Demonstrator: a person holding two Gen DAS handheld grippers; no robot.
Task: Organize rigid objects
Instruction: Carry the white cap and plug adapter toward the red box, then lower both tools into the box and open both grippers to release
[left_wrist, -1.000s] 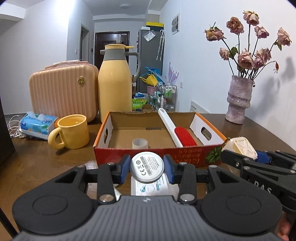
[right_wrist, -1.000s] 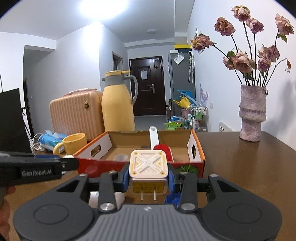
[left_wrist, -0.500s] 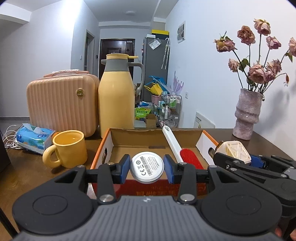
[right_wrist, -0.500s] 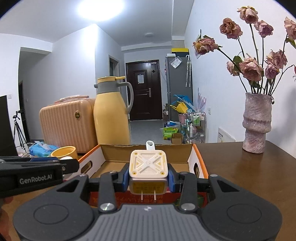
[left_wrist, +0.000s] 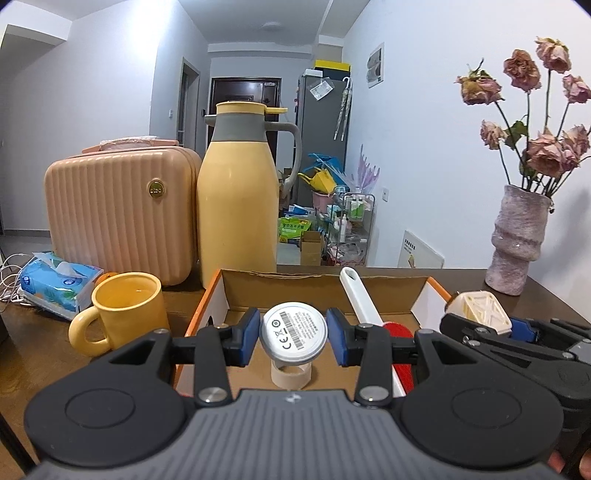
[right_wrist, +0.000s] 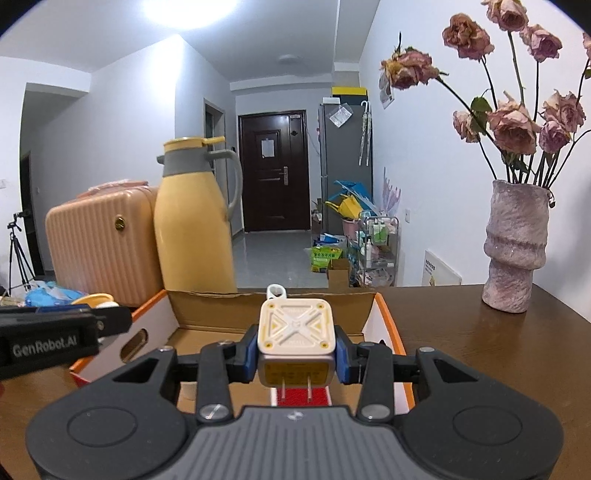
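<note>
Since a second ago you carried both grippers forward, from in front of the cardboard box (left_wrist: 321, 288) to over its open top. Your left gripper (left_wrist: 293, 335) was clamped on the round grey disc (left_wrist: 293, 334), label side toward the camera, held above a small roll of tape (left_wrist: 290, 374) on the box floor. Your right gripper (right_wrist: 296, 358) was clamped on the white plug adapter (right_wrist: 297, 326), prongs pointing back at the camera, above the red head of the white-handled brush (right_wrist: 300, 397) lying in the box. Beside the box on the counter (right_wrist: 480, 354) stood a yellow mug (left_wrist: 123, 310); behind it were the yellow thermos jug (left_wrist: 238, 192) and pink case (left_wrist: 118, 214), and a vase of dried roses (right_wrist: 515, 243) stood off to the right.
</note>
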